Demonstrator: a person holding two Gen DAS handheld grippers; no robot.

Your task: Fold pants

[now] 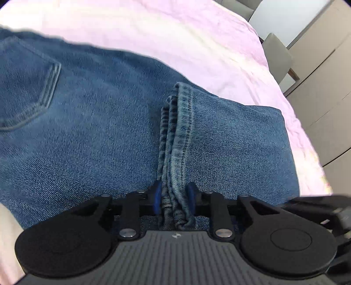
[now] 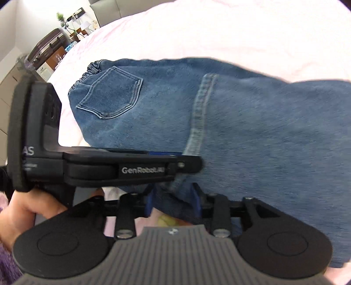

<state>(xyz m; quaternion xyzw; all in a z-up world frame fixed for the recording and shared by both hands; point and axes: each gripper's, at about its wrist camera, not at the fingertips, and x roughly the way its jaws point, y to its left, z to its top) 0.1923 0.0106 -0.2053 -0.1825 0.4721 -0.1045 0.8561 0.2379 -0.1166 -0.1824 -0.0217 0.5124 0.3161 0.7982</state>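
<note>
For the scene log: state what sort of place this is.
Probably a home bedroom or living space: jeans lie on a pink sheet like a bed's, with a potted plant, a dark suitcase and pale cabinets around it.

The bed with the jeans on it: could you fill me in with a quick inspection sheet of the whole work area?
Surface: pale pink bedsheet, wrinkled.
Job's things: blue jeans lying folded over, back pocket facing up, leg hems bunched on top.
Clutter: nothing seen on the sheet.
Grippers: left gripper has the bunched hems between its blue pads; right gripper straddles a denim edge, pads not clearly pressing. A hand holds the left gripper's handle.
Cables: nothing seen.
Surroundings: grey chairs and pale cabinets on one side; a dark suitcase and small plant on the other.
</note>
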